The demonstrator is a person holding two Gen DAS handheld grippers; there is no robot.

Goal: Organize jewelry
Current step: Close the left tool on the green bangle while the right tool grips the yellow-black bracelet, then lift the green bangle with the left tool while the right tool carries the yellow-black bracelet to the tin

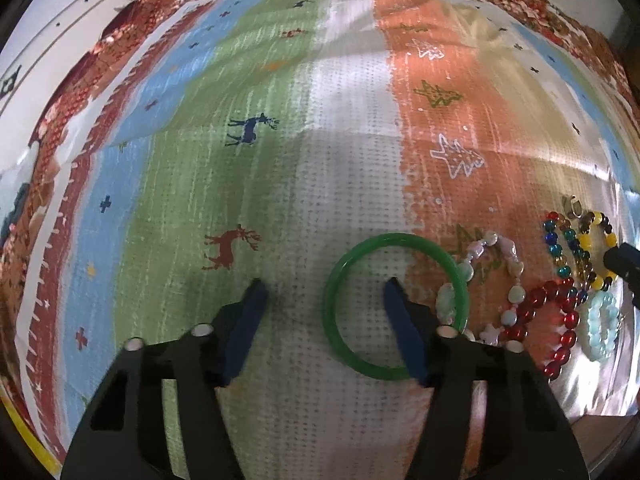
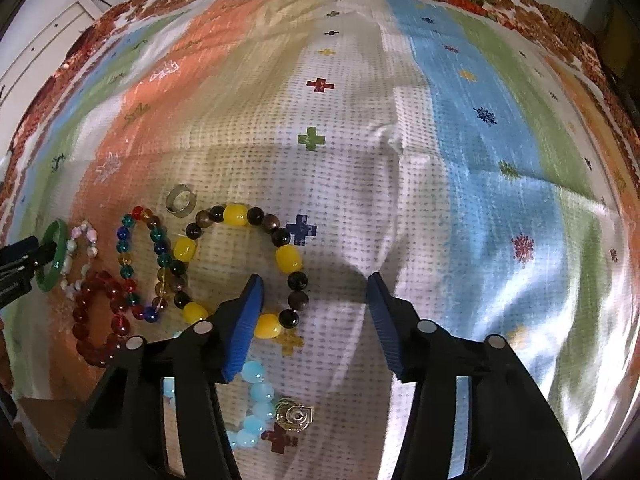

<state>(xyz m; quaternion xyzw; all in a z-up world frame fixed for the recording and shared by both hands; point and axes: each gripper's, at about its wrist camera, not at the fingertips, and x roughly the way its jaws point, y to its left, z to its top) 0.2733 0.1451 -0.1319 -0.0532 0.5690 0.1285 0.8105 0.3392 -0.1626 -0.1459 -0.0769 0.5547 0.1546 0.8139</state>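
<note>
A green bangle [image 1: 400, 237] lies flat on the striped cloth. My left gripper [image 1: 325, 283] stands open over it: the right finger is inside the ring, the left finger outside, and the bangle's left rim lies between them untouched. My right gripper [image 2: 315, 279] is open too, straddling the right side of a yellow and dark bead bracelet [image 2: 234, 214], with its left finger inside the loop. Neither pair of pads presses on anything. The bangle [image 2: 56, 240] also shows at the far left of the right wrist view.
Between the two lie a pale stone bracelet [image 1: 508, 248], a red bead bracelet [image 1: 560, 320], a many-coloured glass bracelet [image 2: 160, 240], a metal ring [image 2: 182, 198], a pale blue bracelet [image 2: 256, 372] and a gold ornament [image 2: 294, 416]. The cloth's near edge [image 1: 600, 428] runs close by.
</note>
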